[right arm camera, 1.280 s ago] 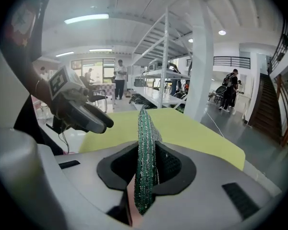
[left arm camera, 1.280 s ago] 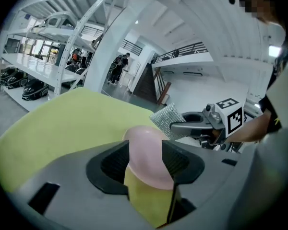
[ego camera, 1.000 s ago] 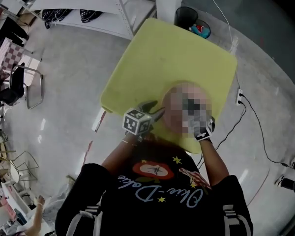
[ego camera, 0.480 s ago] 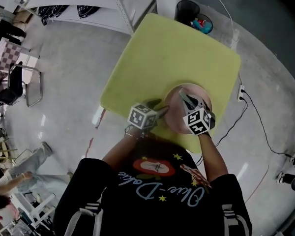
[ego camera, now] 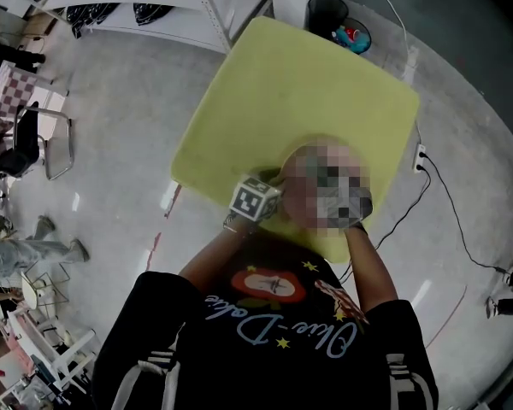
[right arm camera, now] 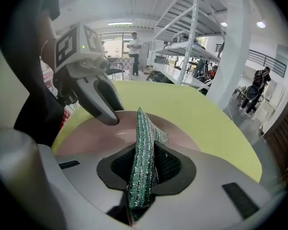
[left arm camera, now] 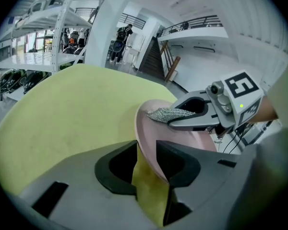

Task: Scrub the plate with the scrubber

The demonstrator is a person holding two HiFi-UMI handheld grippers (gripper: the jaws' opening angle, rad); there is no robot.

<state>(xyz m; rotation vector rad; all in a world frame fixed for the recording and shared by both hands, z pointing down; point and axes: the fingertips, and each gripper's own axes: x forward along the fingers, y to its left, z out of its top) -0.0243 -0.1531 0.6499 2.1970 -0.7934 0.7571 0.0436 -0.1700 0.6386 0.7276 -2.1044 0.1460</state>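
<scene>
A pink plate (left arm camera: 184, 138) lies at the near edge of the yellow-green table (ego camera: 308, 84); a mosaic patch hides it in the head view. My left gripper (left arm camera: 147, 143) has just been closing, and the plate's left rim sits between its jaws, touching both near the tips. In the head view it (ego camera: 272, 186) is beside the patch. My right gripper (right arm camera: 144, 143) is shut on a green and silver mesh scrubber (right arm camera: 143, 152), which stands on edge just over the plate (right arm camera: 96, 135). The left gripper view shows that scrubber (left arm camera: 169, 113) above the plate's far side.
A black bin (ego camera: 329, 11) stands beyond the table's far corner, white shelving (ego camera: 179, 15) at the back left. A chair (ego camera: 56, 148) and a person (ego camera: 34, 250) are off to the left. A cable (ego camera: 445, 203) runs along the floor on the right.
Both grippers have come down toward the plate. The left one has moved right onto the plate's rim. A person on the floor at left has walked further left.
</scene>
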